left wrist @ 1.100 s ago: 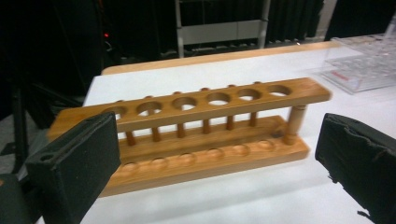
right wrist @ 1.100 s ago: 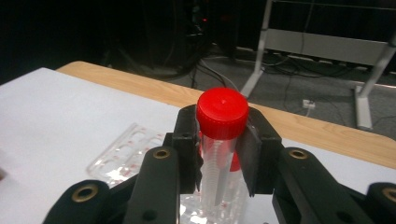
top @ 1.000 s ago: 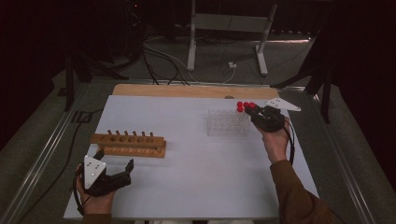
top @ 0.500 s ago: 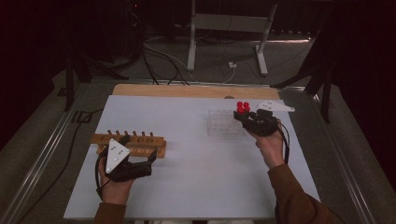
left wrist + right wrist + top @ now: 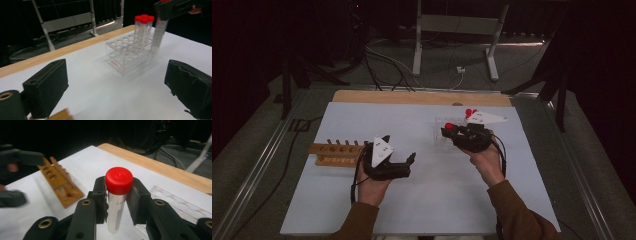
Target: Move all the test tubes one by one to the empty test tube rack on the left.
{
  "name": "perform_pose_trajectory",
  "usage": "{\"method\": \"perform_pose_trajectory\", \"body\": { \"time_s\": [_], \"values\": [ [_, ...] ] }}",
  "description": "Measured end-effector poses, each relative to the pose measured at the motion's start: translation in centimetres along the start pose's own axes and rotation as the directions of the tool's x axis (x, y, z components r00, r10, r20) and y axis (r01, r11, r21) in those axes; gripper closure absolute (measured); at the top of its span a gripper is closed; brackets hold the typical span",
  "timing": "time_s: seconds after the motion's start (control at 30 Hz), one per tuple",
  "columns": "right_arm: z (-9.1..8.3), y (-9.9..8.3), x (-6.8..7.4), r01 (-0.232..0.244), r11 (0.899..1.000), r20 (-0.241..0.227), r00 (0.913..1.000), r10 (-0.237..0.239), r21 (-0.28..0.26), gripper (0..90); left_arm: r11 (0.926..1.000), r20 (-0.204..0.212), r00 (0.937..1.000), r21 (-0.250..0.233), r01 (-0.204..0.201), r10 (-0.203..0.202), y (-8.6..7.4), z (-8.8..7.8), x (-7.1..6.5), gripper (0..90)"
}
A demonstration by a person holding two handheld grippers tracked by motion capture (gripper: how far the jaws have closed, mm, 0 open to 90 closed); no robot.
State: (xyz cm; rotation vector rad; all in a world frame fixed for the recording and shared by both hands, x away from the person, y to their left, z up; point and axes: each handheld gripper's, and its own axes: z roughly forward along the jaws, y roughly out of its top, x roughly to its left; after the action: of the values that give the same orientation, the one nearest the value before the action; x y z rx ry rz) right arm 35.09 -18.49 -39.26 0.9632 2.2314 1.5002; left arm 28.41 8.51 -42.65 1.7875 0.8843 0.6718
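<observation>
My right gripper [image 5: 118, 202] is shut on a clear tube with a red cap [image 5: 117, 195], held upright. In the high view it [image 5: 447, 131] hangs over the clear plastic rack [image 5: 442, 142]. The left gripper view shows that tube [image 5: 158, 35] just beside the rack [image 5: 130, 55], where three red-capped tubes [image 5: 143, 25] stand. My left gripper [image 5: 409, 165] is open at mid-table, right of the wooden rack [image 5: 337, 152], pointing toward the clear rack. Its jaws [image 5: 117, 92] have just been closing a little, with nothing between them.
The white mat [image 5: 432, 200] covers the table, with a strip of bare wood [image 5: 412, 96] along its far edge. The wooden rack [image 5: 62, 185] lies flat with its pegs up. Cables and a metal stand [image 5: 452, 45] are on the floor beyond the table.
My left hand has moved from the front left corner up and right, past the wooden rack toward the middle. My right hand has carried the tube leftward over the clear rack.
</observation>
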Motion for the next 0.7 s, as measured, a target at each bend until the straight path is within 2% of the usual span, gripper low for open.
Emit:
{"method": "perform_pose_trajectory", "body": {
  "time_s": [0.13,0.23,0.3,0.4,0.47,0.57,0.7],
  "values": [
    [0.4,0.2,0.9,0.016,1.0,-0.025,0.9996,-0.016,0.01,70.5,0.9999,0.008,0.9999,0.001,-0.011,0.011,0.3,1.0,-0.8,8.5],
    [0.8,0.4,2.0,0.035,0.999,-0.049,0.9982,-0.034,0.02,70.5,0.9999,0.005,0.9999,-0.001,-0.016,0.016,0.6,1.7,-1.5,16.7],
    [1.0,0.5,2.3,0.039,0.999,-0.062,0.9974,-0.038,0.02,70.5,0.9999,0.004,0.9999,-0.006,-0.016,0.016,0.8,2.0,-1.9,17.9],
    [1.2,0.6,2.8,0.041,0.999,-0.077,0.9963,-0.039,0.019,70.5,0.9997,0.016,0.9996,-0.009,-0.023,0.023,0.9,2.4,-2.4,26.2],
    [1.2,0.7,2.9,0.03,0.999,-0.092,0.9953,-0.028,0.016,70.5,0.9995,0.039,0.9988,-0.017,-0.028,0.029,1.1,2.7,-2.8,34.9],
    [1.4,0.7,3.1,0.029,0.999,-0.101,0.9945,-0.028,0.016,70.5,0.9997,0.053,0.9985,-0.021,-0.016,0.017,1.2,3.0,-3.0,47.3],
    [1.5,0.7,3.3,0.03,0.999,-0.112,0.9933,-0.028,0.015,70.5,0.9996,0.076,0.9971,-0.027,-0.005,0.007,1.2,3.4,-3.1,58.9]
  ]
}}
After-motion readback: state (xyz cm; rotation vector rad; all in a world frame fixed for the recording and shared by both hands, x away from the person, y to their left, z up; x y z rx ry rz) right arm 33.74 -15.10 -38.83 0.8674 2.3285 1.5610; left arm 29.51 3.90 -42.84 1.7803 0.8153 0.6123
